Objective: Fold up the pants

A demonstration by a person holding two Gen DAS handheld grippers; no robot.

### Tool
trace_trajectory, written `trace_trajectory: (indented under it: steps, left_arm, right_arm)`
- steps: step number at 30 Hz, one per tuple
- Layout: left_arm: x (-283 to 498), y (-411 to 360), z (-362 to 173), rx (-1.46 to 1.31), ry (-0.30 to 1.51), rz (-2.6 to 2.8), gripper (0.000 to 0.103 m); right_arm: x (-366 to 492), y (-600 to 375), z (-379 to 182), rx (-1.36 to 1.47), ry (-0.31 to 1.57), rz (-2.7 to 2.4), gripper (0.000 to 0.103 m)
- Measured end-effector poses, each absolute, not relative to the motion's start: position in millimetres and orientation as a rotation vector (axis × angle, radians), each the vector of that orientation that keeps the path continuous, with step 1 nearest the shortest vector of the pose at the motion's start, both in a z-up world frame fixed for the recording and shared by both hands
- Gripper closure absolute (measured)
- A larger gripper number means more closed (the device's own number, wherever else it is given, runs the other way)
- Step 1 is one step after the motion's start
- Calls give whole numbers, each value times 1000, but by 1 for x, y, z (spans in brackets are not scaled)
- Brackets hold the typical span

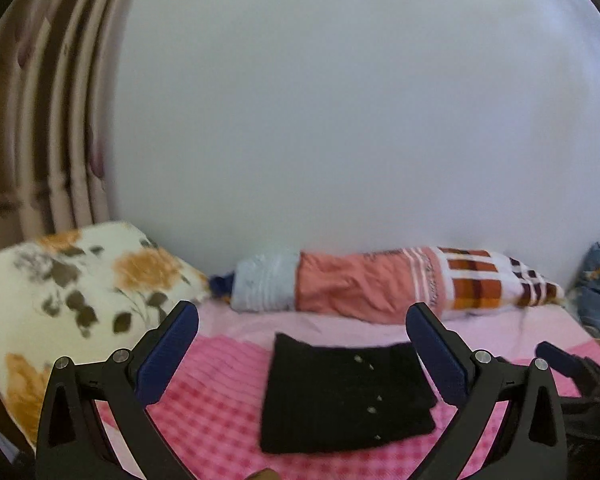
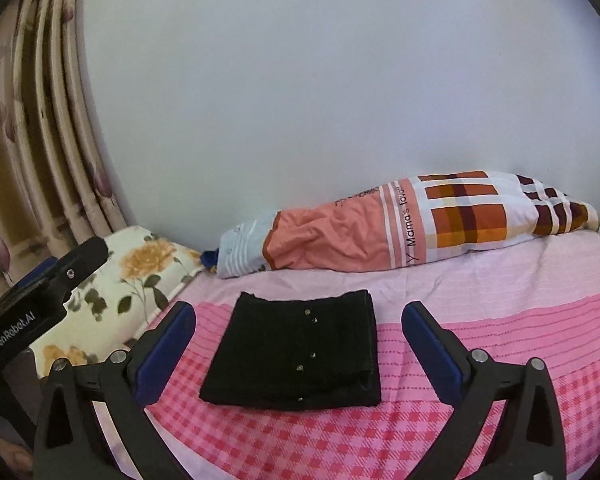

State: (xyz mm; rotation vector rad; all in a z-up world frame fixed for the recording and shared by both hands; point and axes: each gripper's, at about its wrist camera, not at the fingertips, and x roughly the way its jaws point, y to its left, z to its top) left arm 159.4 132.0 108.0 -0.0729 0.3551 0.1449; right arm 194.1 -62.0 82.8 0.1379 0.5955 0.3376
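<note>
Right wrist view: black pants (image 2: 298, 350) lie folded on a pink checked bed (image 2: 480, 364), both grippers' fingers (image 2: 166, 352) spread wide, holding nothing.

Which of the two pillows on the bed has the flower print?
The white pillow with orange flowers and dark leaves, at the left by the curtain. The other, a long pillow in salmon and orange-brown checks, lies along the wall and shows stripes and lettering, no flowers.
</note>
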Motion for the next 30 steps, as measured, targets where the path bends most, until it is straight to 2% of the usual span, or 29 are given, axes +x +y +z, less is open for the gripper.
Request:
trace_trajectory:
  steps: [23, 30]
  left_arm:
    - [182, 141, 59, -76, 516, 169, 0]
    - [178, 150, 48, -98, 485, 212, 0]
  right_arm:
    - [199, -58, 59, 115, 669, 289, 1]
    - [202, -54, 50, 107, 691, 287, 1]
